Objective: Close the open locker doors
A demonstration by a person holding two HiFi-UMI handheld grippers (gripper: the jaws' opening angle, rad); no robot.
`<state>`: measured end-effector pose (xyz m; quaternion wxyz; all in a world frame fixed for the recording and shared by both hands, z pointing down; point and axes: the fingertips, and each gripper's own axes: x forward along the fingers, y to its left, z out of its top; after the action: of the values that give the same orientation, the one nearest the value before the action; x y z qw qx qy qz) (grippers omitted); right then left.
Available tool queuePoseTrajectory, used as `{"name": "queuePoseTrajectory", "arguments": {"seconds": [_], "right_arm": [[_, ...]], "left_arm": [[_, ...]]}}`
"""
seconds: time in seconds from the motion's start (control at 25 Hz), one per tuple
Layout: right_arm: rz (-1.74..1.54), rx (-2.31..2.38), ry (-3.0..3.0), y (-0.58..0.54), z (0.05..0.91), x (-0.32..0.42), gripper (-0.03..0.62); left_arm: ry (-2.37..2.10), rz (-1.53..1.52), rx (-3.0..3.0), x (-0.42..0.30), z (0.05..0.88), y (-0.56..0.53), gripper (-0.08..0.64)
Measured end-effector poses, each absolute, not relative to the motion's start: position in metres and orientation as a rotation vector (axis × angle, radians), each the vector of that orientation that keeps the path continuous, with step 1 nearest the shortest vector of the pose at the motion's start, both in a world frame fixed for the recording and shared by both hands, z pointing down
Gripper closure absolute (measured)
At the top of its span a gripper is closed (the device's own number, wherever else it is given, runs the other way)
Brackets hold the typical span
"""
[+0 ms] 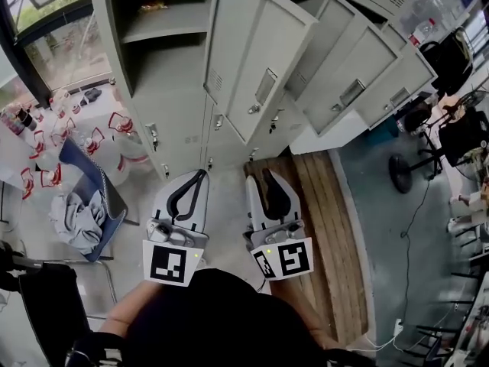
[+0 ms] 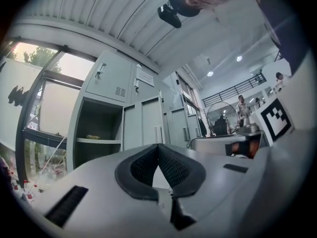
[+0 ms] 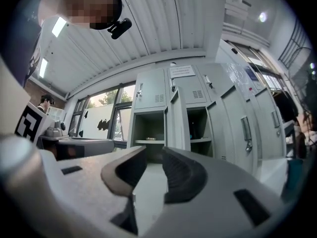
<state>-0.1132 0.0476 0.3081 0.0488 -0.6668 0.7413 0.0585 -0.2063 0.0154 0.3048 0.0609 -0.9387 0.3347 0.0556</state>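
Note:
A bank of grey lockers point(image 1: 191, 121) stands ahead of me. Its left compartment point(image 1: 164, 29) is open, with a shelf inside. One wide door point(image 1: 260, 60) swings out toward me, and further doors point(image 1: 359, 67) stand ajar to its right. My left gripper point(image 1: 200, 173) hangs in front of the lockers, well short of them. It is shut, with its tips meeting point(image 2: 158, 147) and nothing held. My right gripper point(image 1: 256, 178) is beside it, below the wide door and touching nothing. Its jaws stand slightly apart point(image 3: 154, 152) and empty. Open compartments point(image 3: 148, 133) and a door with a handle point(image 3: 245, 128) lie beyond it.
A blue chair with a grey cloth point(image 1: 84, 205) stands at the left. Water jugs with red handles point(image 1: 76, 140) are behind it by the window point(image 1: 53, 29). A wooden platform point(image 1: 321, 228) lies on the floor to the right. Black office chairs point(image 1: 435, 128) stand farther right.

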Motion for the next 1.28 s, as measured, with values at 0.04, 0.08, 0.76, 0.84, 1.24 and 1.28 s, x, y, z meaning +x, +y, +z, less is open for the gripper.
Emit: {"name": "queuePoseTrajectory", "arguments": {"seconds": [0.04, 0.08, 0.76, 0.84, 1.24, 1.28], "right_arm": [[0.181, -2.038, 2.253, 0.039, 0.309, -0.111, 0.509], [0.186, -2.044, 2.245, 0.032, 0.31, -0.109, 0.509], [0.13, -1.933, 2.321, -0.04, 0.304, -0.047, 0.509], [0.132, -1.899, 2.333, -0.045, 0.301, -0.038, 0.509], [0.174, -1.676, 2.475, -0.062, 0.309, -0.017, 0.509], [0.178, -1.647, 2.499, -0.063, 0.309, -0.017, 0.509]], "left_arm": [[0.994, 0.165, -2.844, -0.202, 0.306, 0.007, 0.557], [0.977, 0.163, -2.847, -0.198, 0.308, -0.001, 0.557], [0.981, 0.159, -2.876, -0.125, 0.295, -0.064, 0.557], [1.004, 0.139, -2.87, -0.118, 0.296, -0.068, 0.557], [1.183, 0.168, -2.798, -0.093, 0.304, -0.071, 0.557], [1.202, 0.171, -2.788, -0.093, 0.304, -0.071, 0.557]]}}
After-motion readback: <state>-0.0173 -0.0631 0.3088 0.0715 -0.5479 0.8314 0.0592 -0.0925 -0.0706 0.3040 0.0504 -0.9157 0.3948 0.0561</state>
